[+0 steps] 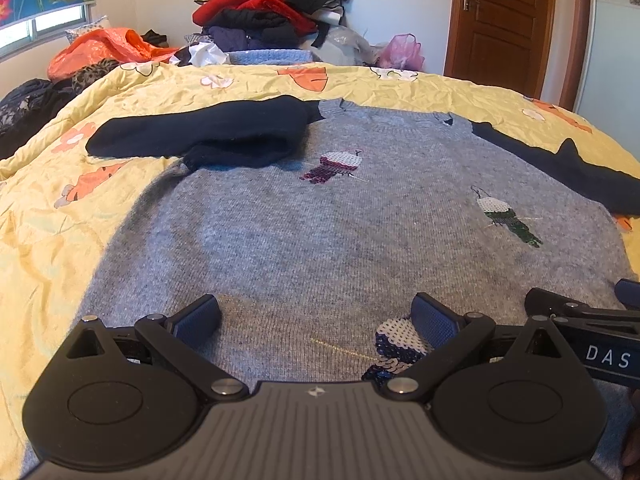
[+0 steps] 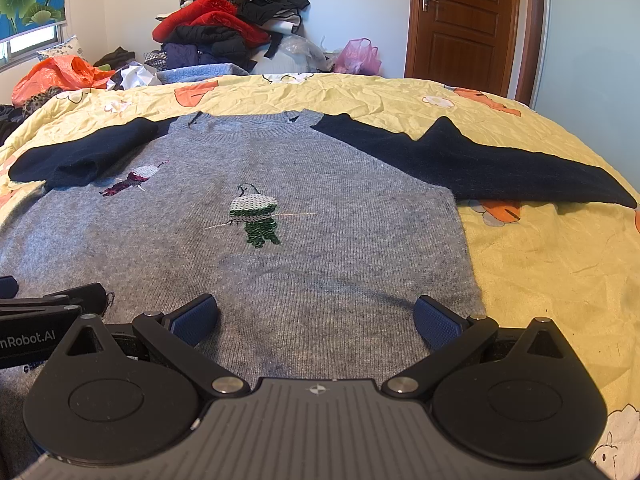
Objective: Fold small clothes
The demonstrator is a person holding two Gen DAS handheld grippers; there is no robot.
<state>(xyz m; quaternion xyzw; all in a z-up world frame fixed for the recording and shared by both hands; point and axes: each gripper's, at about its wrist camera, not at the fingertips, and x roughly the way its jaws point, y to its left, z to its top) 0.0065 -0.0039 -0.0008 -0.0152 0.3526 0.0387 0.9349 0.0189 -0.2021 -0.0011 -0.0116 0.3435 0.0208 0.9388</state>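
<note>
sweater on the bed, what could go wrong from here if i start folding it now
The left sleeve is already doubled over and bunched, so it may fold in lumpy. The sequin birds could snag on the open right gripper. The open left gripper sits over another sequin patch, where a pinch may catch sequins.

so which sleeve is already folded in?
The left navy sleeve, doubled back on itself onto the grey sweater; the right navy sleeve lies stretched straight out.

Brown wooden door (image 2: pixel 464 20), daylit window (image 1: pixel 44 24)
</note>
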